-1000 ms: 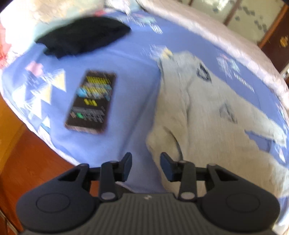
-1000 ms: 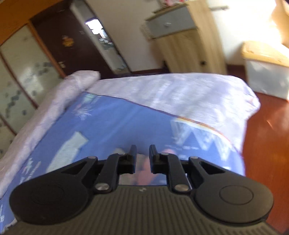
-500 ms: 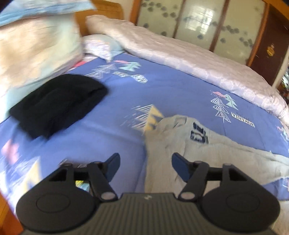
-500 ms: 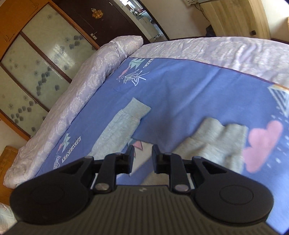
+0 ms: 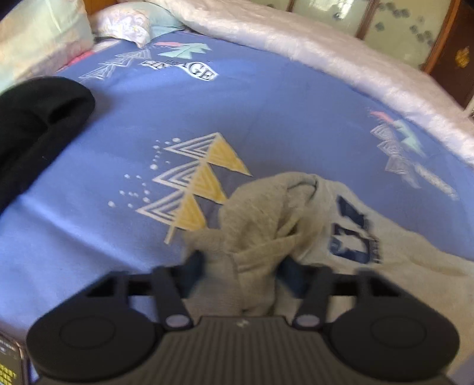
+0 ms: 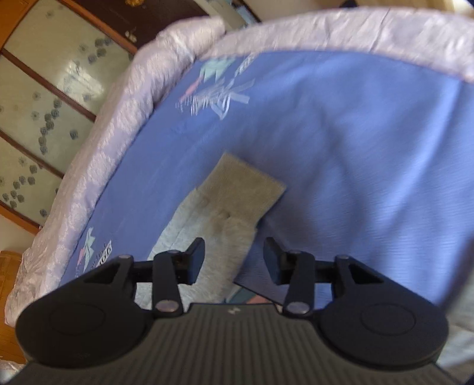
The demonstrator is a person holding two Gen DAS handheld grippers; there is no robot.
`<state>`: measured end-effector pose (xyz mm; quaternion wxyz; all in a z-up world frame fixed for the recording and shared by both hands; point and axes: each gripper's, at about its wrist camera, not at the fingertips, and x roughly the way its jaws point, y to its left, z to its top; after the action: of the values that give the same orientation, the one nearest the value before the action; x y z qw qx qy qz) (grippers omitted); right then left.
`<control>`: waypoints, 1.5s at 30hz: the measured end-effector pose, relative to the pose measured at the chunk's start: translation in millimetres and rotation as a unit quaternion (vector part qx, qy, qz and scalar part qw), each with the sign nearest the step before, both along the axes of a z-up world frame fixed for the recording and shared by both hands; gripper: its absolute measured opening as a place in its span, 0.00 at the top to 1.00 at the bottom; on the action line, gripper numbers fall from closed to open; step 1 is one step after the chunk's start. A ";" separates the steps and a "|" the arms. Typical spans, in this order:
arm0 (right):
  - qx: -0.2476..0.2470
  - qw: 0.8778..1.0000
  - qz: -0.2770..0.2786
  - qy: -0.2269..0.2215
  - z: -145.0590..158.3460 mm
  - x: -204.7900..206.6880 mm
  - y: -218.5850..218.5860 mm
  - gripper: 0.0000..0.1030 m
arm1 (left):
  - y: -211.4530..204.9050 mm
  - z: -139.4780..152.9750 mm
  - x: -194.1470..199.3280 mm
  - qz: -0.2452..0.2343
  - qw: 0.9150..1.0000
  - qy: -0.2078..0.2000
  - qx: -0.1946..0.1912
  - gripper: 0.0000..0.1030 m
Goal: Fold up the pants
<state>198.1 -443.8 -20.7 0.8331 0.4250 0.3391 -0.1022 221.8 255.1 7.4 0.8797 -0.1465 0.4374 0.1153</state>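
Grey sweatpants [image 5: 340, 231] with a dark blue print lie spread on the blue patterned bed sheet [image 5: 177, 124]. In the left wrist view my left gripper [image 5: 243, 266] is open, its fingers either side of the bunched waistband end [image 5: 260, 207]. In the right wrist view one pant leg with its ribbed cuff [image 6: 243, 186] lies just ahead of my right gripper [image 6: 234, 257], which is open above the leg. The middle of the pants is hidden in both views.
A black garment [image 5: 32, 118] lies at the left of the bed. Pillows [image 5: 124, 20] sit at the head. A rolled pale quilt [image 5: 326, 59] runs along the far side, also in the right wrist view [image 6: 118, 118]. A wardrobe with glass doors [image 6: 38, 97] stands behind.
My left gripper has moved forward onto the waistband end of the pants. My right gripper has opened wider and closed in on the far pant leg near its cuff.
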 end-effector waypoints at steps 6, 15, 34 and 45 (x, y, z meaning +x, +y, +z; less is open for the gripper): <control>-0.078 0.997 -0.028 0.000 10.9 8.5 -12.9 0.97 | 26.1 7.4 -3.0 0.021 0.999 0.003 -0.032 0.74; -0.147 0.986 -0.079 0.014 36.9 -30.7 -18.9 0.57 | 0.5 29.3 -7.2 -0.029 0.999 -0.020 0.018 0.54; -0.094 0.994 -0.029 0.051 29.5 63.4 17.7 0.93 | -14.8 79.5 -54.7 -0.065 0.991 -0.109 0.043 0.79; 0.045 0.992 -0.062 -0.097 77.2 -143.1 -48.5 0.93 | -9.6 130.8 -213.8 -0.091 0.977 -0.192 0.003 0.79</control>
<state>54.9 -492.3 56.5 0.8340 0.4902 0.2342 -0.0966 8.0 245.5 138.2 0.9545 -0.1233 0.2716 0.0059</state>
